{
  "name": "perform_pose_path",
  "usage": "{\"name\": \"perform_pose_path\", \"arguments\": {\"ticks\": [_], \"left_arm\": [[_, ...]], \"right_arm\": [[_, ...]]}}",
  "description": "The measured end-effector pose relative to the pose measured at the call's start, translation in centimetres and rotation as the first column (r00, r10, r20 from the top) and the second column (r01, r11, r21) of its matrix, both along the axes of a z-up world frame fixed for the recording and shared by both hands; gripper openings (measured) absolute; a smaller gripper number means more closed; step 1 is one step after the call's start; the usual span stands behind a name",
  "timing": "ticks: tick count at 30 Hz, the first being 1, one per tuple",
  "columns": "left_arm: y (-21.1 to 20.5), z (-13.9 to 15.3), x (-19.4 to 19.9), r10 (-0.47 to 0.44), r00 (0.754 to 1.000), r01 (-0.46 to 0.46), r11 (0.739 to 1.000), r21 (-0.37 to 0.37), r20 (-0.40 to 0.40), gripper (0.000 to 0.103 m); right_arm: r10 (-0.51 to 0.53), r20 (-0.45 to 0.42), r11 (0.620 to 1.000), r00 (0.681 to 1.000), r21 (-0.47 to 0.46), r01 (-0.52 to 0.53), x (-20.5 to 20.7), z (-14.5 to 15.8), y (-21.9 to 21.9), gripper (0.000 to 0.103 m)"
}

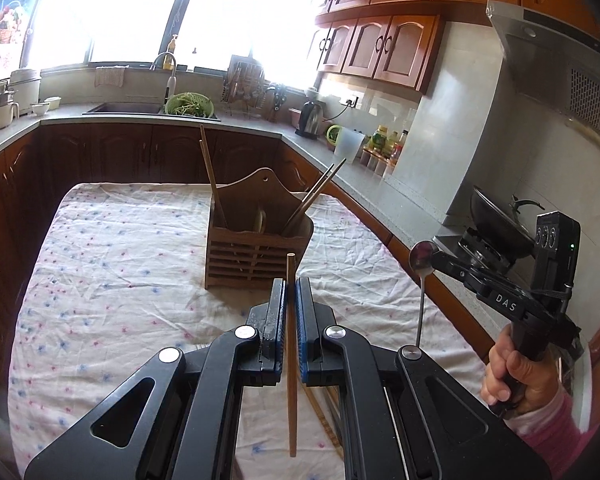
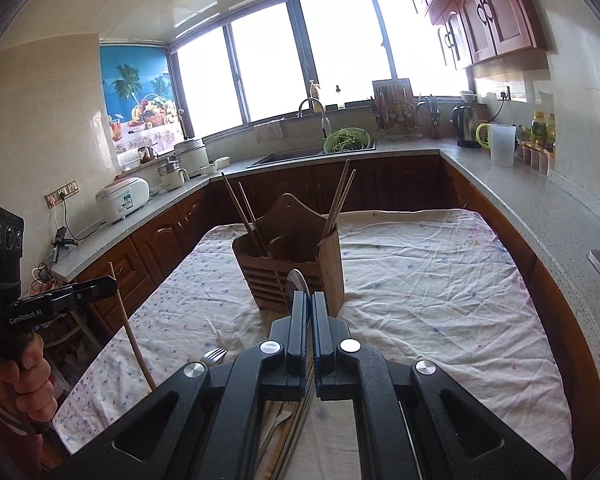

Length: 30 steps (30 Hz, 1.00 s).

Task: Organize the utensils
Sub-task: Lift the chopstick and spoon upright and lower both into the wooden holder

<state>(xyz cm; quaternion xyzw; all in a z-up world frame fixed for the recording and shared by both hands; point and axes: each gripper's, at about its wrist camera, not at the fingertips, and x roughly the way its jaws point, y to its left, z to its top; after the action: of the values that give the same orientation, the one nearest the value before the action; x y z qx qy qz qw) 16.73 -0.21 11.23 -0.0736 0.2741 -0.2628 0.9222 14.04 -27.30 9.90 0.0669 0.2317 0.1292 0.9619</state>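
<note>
Left tongs (image 1: 290, 292) are gripping an upright chopstick (image 1: 291, 360); right tongs (image 2: 309, 308) are gripping a spoon (image 2: 299, 280), near the wooden holder (image 2: 290, 256).

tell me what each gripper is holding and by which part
The left gripper clamps a wooden chopstick near its upper end. The right gripper pinches a metal spoon by the handle just below the bowl.
</note>
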Motion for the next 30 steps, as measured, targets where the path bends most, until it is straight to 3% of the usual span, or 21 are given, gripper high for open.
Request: {"name": "perform_pose_path", "arguments": {"ticks": [18, 30], "left_arm": [[1.2, 2.8, 2.2, 0.05, 0.994, -0.045, 0.997, -0.059, 0.099, 0.004], [1.9, 6.5, 5.9, 0.096, 0.977, -0.08, 0.993, -0.091, 0.188, 0.004]], "right_arm": [[-0.027, 0.066, 0.999, 0.997, -0.019, 0.029, 2.0, 1.4, 0.7, 0.002], [-0.068, 0.149, 0.996, 0.987, -0.05, 0.077, 6.5, 3.0, 2.0, 0.002]]}}
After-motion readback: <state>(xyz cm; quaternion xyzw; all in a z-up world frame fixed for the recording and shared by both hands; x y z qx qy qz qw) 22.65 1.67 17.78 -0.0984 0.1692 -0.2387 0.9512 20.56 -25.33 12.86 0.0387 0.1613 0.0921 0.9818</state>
